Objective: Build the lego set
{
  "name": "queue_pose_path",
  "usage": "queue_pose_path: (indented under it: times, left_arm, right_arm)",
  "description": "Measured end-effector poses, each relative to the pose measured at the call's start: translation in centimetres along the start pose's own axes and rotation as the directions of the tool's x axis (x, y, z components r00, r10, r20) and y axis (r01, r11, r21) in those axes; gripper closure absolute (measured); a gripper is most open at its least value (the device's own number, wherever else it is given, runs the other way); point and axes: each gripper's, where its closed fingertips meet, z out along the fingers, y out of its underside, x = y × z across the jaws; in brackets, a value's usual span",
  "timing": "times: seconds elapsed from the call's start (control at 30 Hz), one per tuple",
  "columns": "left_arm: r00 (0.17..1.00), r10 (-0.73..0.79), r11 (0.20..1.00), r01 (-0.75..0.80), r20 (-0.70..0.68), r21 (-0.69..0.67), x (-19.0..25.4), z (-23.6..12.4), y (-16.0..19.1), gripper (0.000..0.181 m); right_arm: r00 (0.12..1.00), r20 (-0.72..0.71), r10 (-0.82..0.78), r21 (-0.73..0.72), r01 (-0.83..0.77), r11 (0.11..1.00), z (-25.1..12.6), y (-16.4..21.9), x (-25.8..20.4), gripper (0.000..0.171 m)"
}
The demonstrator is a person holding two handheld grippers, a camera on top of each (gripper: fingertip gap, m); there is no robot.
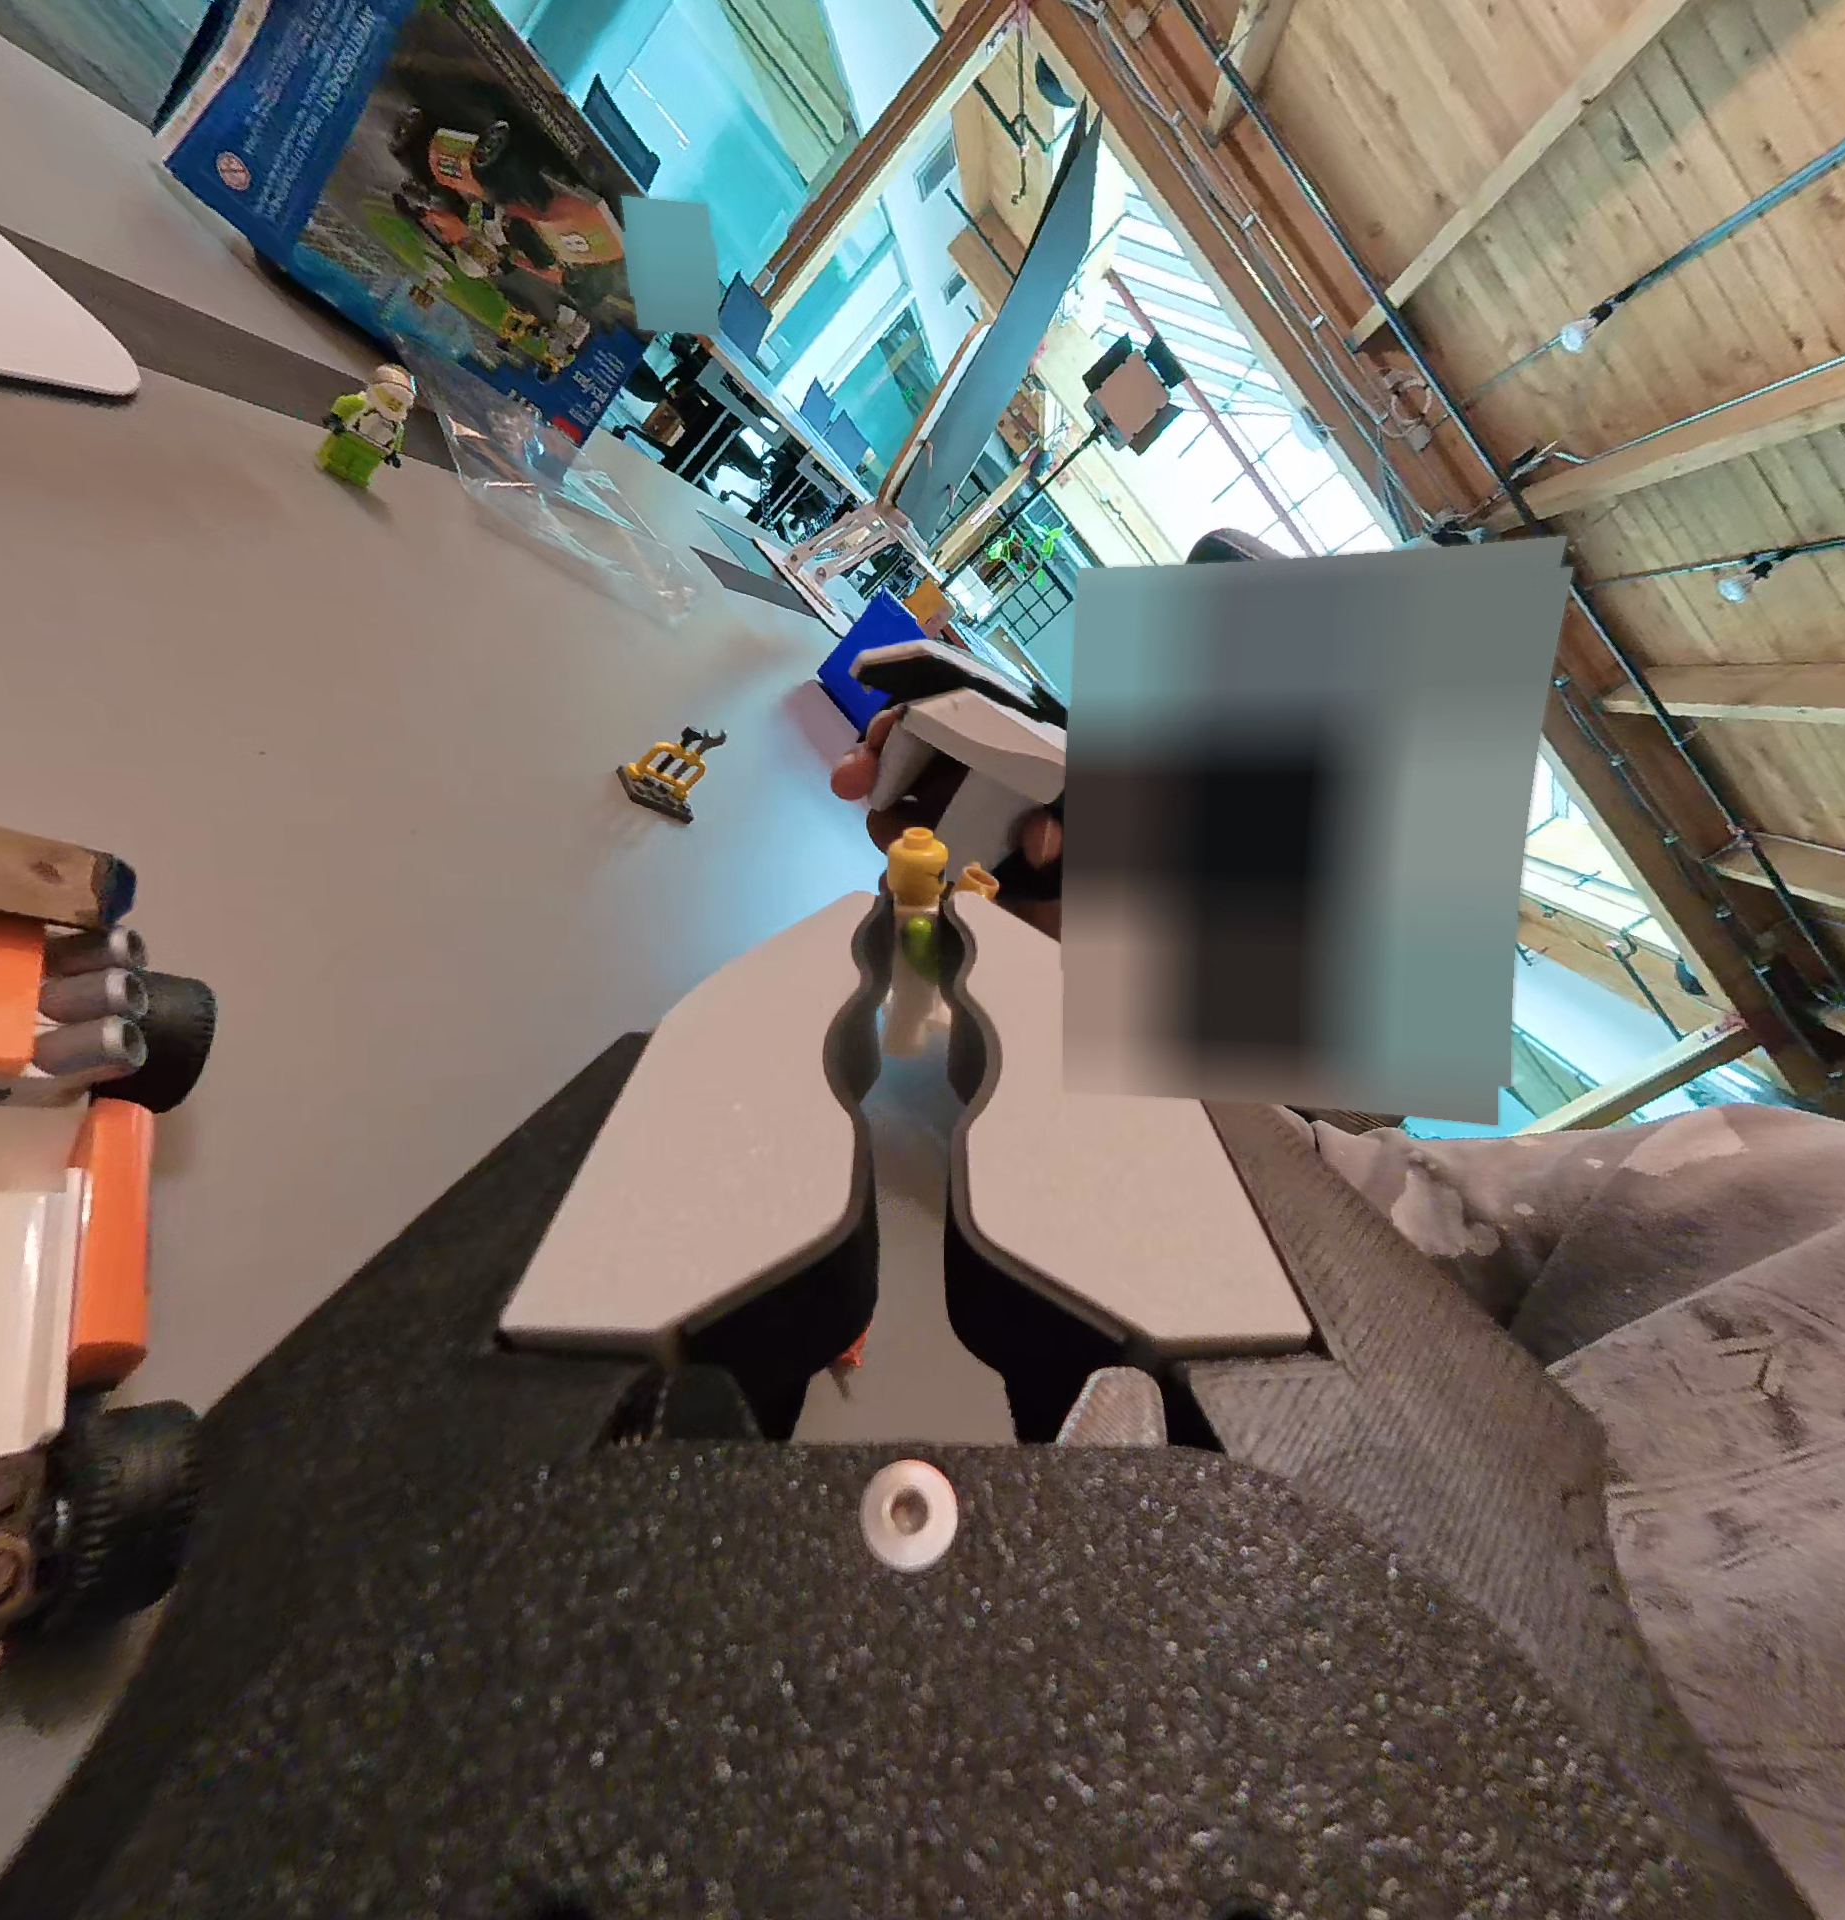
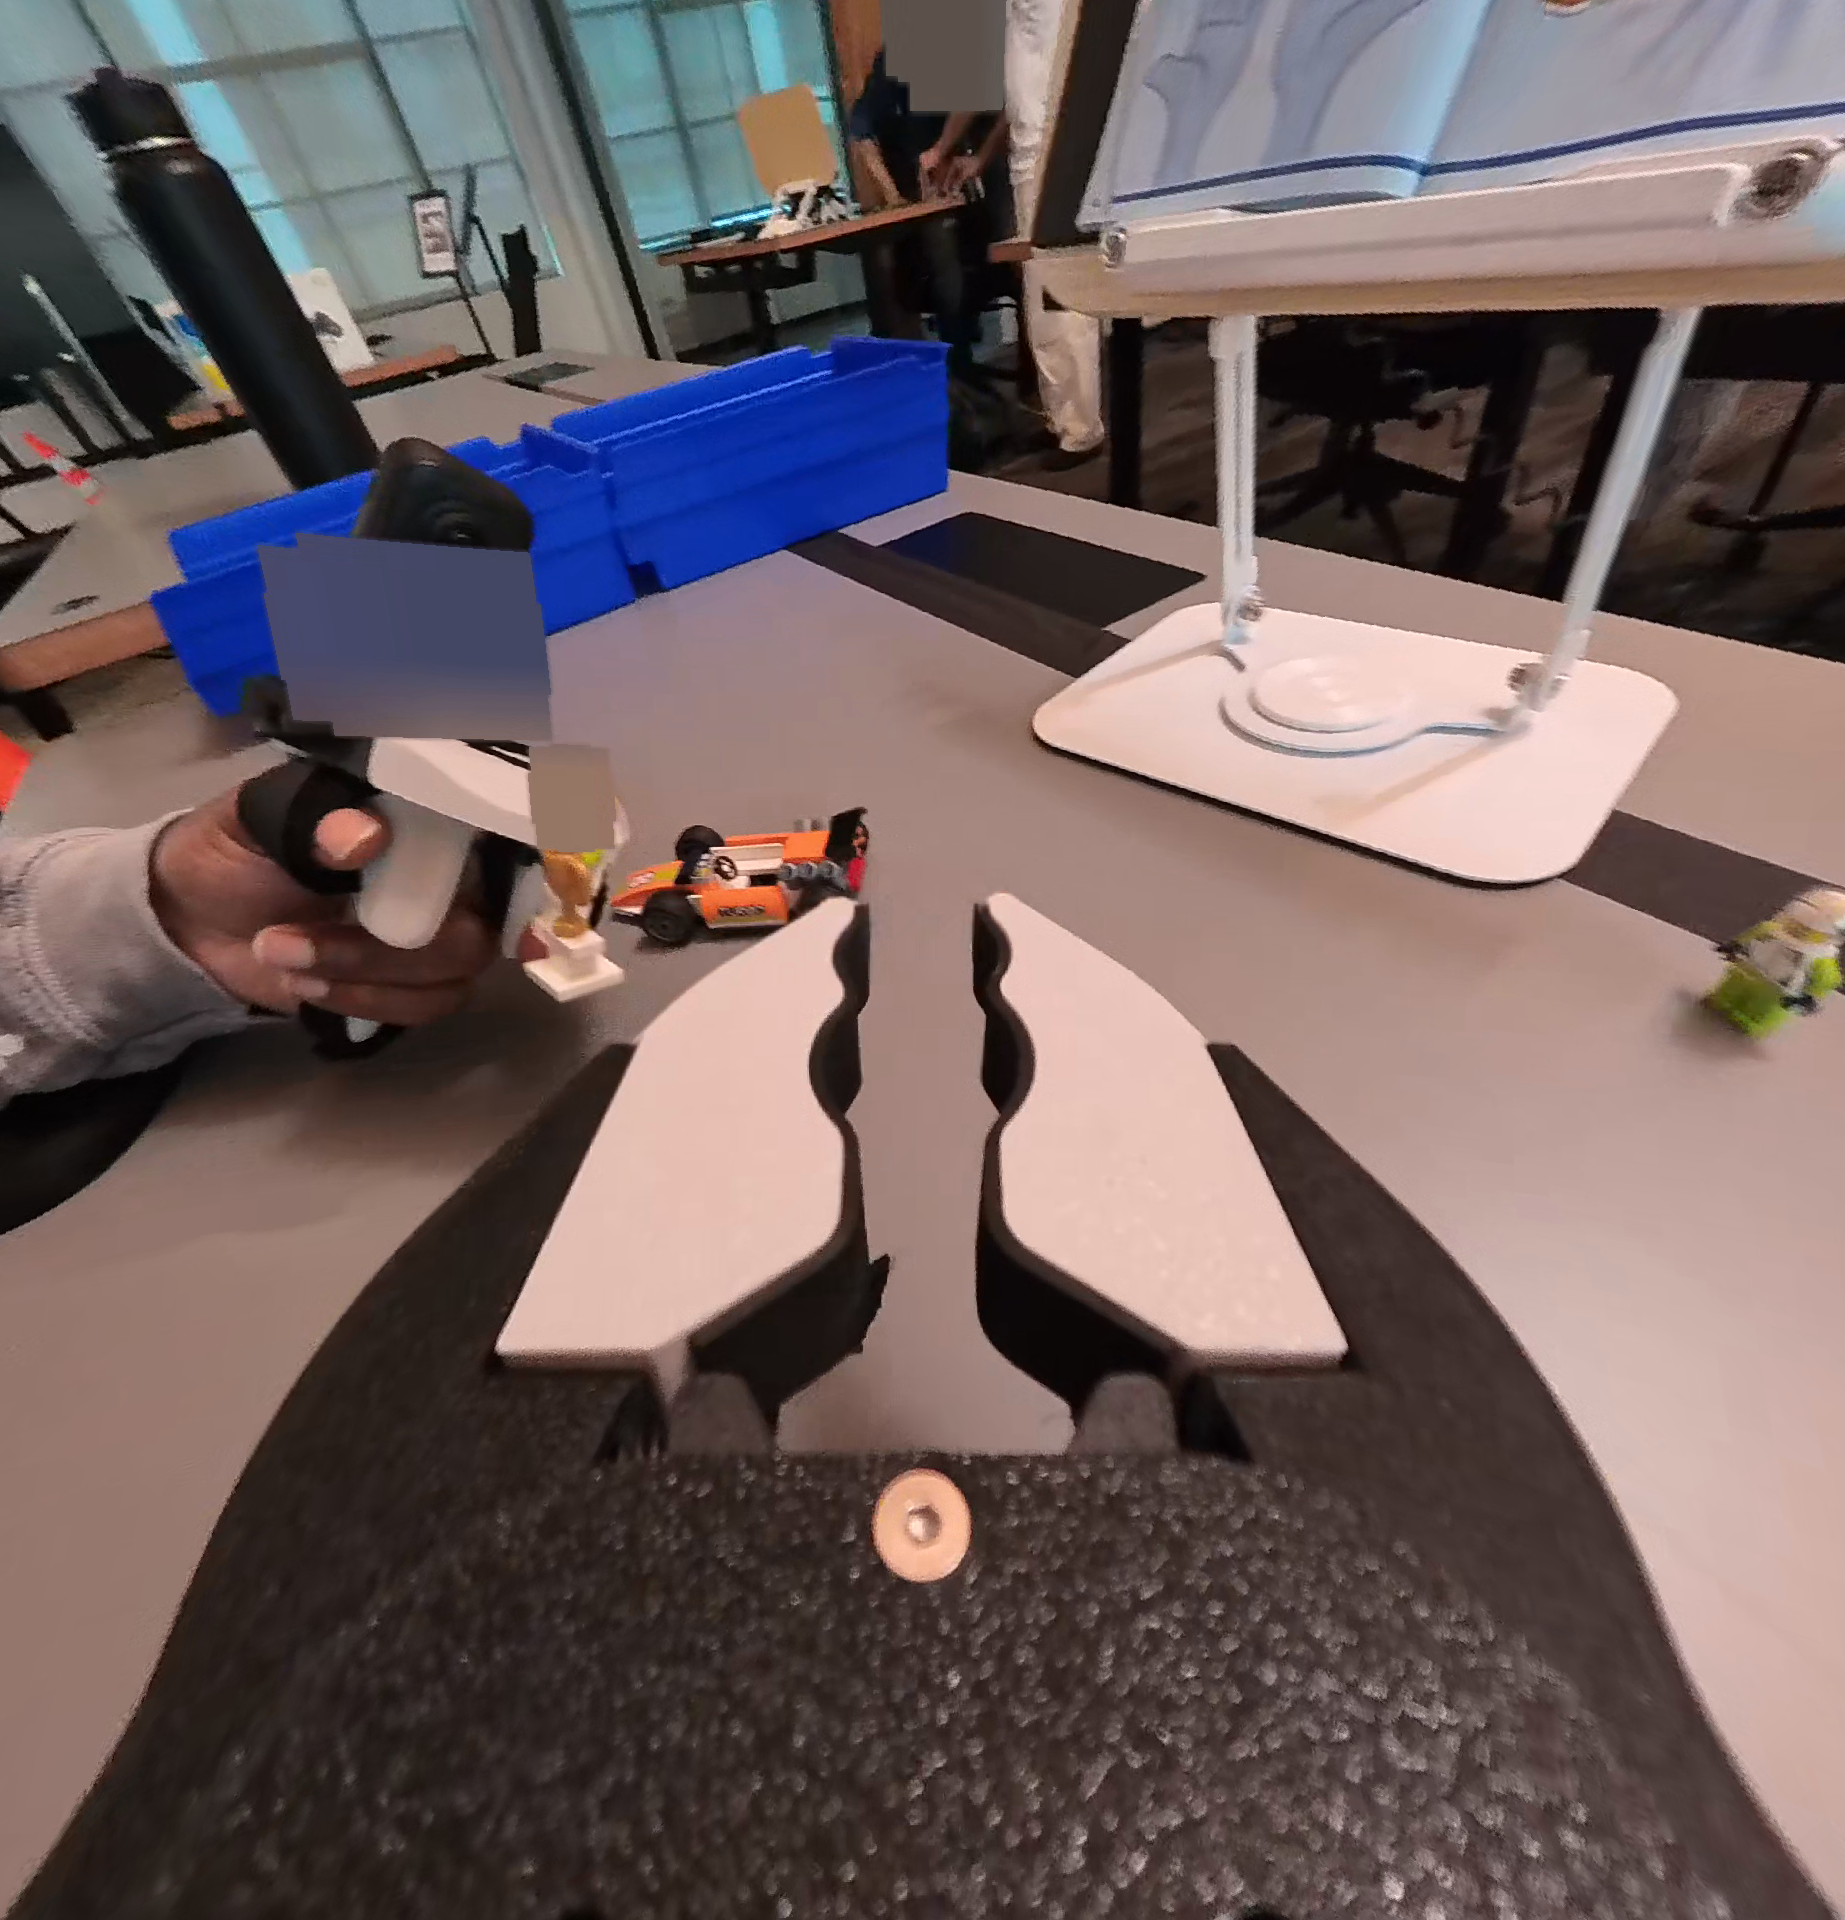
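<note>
My left gripper (image 1: 913, 920) is shut on a minifigure (image 1: 916, 940) with a yellow head and a white body, and holds it above the grey table (image 1: 274, 675). In the right wrist view a hand holds that gripper at the left, and the minifigure (image 2: 573, 920) with a white base shows at its tip. My right gripper (image 2: 920, 920) is open and empty over the table, pointing toward the orange race car (image 2: 741, 894). The car (image 1: 66, 1091) also shows at the left edge of the left wrist view. The right gripper (image 1: 959, 748) shows beyond the held minifigure.
A lime-green minifigure (image 2: 1785, 961) stands at the right, also in the left wrist view (image 1: 367, 426). A yellow barrier piece (image 1: 669, 774), a clear plastic bag (image 1: 554, 488) and the set's box (image 1: 430, 177) lie on the table. A white book stand (image 2: 1354, 748) and blue bins (image 2: 689, 488) stand behind. There is about 10 cm between the tips of the two grippers. The yellow barrier piece (image 1: 669, 774) is about 12 cm from my right fingertips.
</note>
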Motion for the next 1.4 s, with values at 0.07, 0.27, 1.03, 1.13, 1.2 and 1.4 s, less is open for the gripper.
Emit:
queue_pose_path:
  times: [0.07,0.27,1.03,1.13,1.2,1.4]
  left_arm:
    - [1.000,-0.006,1.000,0.006,-0.003,-0.002,0.0,0.0,0.0,0.173]
    - [1.000,-0.009,1.000,0.009,-0.021,-0.011,0.2,0.1,0.3,0.173]
    - [0.905,0.426,0.893,-0.422,-0.005,-0.157,2.0,0.9,2.0,0.173]
    - [0.924,0.381,0.913,-0.380,-0.024,-0.147,2.2,1.0,2.0,0.173]
    - [0.942,0.332,0.932,-0.336,-0.048,-0.136,2.4,1.0,2.0,0.173]
    - [0.969,0.226,0.965,-0.237,-0.100,-0.115,3.0,1.0,1.9,0.173]
  right_arm:
    - [1.000,-0.013,0.003,-0.006,-0.003,1.000,-0.1,0.3,0.5,0.153]
    - [0.950,0.313,0.001,-0.055,0.017,0.998,0.9,1.5,-6.0,0.148]
    - [0.850,0.505,0.152,-0.197,-0.058,0.979,1.0,3.3,-10.5,0.163]
    - [0.843,0.516,0.152,-0.193,-0.058,0.980,0.9,3.2,-10.6,0.163]
    - [0.841,0.521,0.144,-0.186,-0.053,0.981,0.9,3.1,-10.7,0.163]
    - [0.837,0.533,0.125,-0.173,-0.037,0.984,0.7,2.9,-10.9,0.163]
